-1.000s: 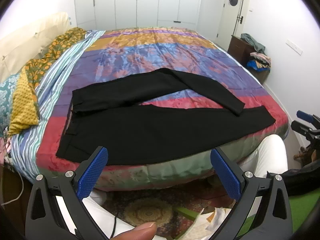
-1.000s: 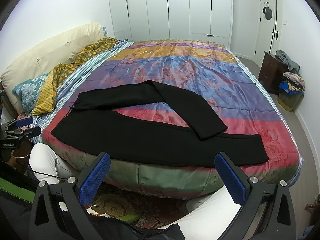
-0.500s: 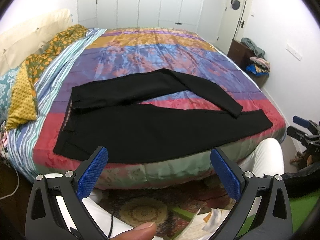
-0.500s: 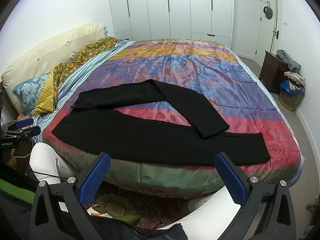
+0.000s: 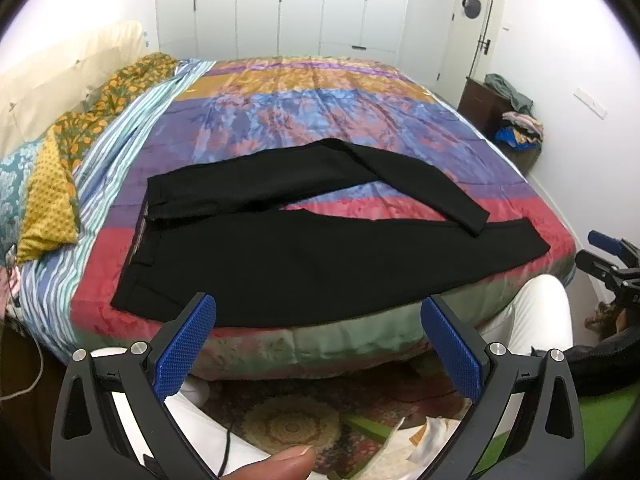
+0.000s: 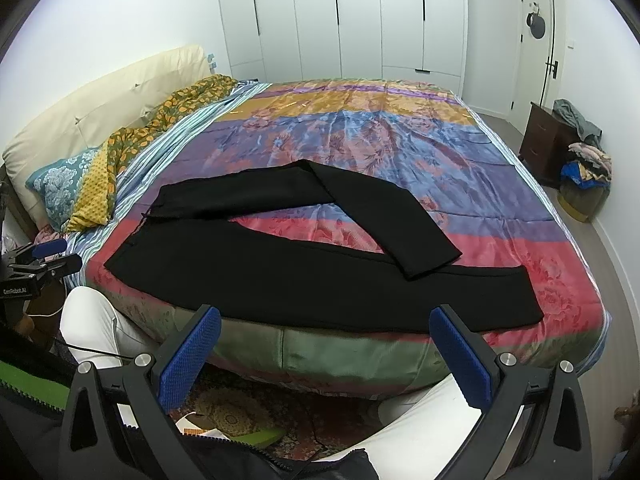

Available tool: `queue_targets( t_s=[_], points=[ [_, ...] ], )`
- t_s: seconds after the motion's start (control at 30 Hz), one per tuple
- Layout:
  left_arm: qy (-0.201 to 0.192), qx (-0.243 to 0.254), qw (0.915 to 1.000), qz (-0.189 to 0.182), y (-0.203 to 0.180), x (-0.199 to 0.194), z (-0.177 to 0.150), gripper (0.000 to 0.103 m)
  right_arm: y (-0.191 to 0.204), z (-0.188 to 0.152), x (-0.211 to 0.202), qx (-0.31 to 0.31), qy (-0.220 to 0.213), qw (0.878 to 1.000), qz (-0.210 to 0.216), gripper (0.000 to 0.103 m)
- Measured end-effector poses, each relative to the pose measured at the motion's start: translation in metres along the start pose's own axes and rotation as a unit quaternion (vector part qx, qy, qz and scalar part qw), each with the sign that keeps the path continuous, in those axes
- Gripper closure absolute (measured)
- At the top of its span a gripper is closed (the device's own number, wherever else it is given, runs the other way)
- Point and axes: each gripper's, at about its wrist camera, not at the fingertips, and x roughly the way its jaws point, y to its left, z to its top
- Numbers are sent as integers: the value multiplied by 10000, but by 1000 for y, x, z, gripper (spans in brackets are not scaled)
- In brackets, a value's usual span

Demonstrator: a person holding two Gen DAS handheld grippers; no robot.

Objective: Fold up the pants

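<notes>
Black pants [image 5: 304, 256] [image 6: 304, 280] lie spread on the near part of a colourful bedspread [image 5: 320, 120] [image 6: 360, 140], waistband to the left. The near leg runs straight to the right along the bed edge. The far leg bends back on itself and its cuff rests across the near leg at the right. My left gripper [image 5: 320, 344] hangs open in front of the bed edge, below the pants and apart from them. My right gripper [image 6: 324, 354] is open too, also short of the bed, holding nothing.
Pillows [image 6: 72, 192] and a cream headboard [image 6: 100, 112] sit at the left. A dark nightstand [image 6: 548, 144] with piled clothes stands at the right wall. White wardrobes [image 6: 340, 20] fill the back. A person's white-trousered legs [image 5: 528, 320] stand against the bed. A patterned rug [image 5: 288, 424] lies below.
Both grippers have edged a little closer to the bed and the left view has risen slightly. The pants lie as before and both grippers stay open.
</notes>
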Motion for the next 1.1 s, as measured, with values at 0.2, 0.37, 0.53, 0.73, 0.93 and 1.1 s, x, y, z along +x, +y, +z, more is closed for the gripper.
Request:
queue_targets(
  t_s=[0.2,0.37,0.53,0.73,0.93,1.1],
  points=[
    [25,13,10000,-2,-1,2,1,1,0,-2,2,1,25,10000,0,0],
    [31,7,10000,-10,-1,2,1,1,3,-4,5,14,36,10000,12,0],
    [29,9,10000,-8,-1,3,1,1,5,-4,8,-3,42,10000,26,0],
    [32,9,10000,-7,-2,3,0,1,7,-5,10,19,70,10000,52,0],
    [36,21,10000,-12,-2,3,0,1,7,-5,12,20,76,10000,58,0],
    [33,17,10000,-3,-2,4,-1,1,7,-5,12,26,83,9999,68,0]
  ],
)
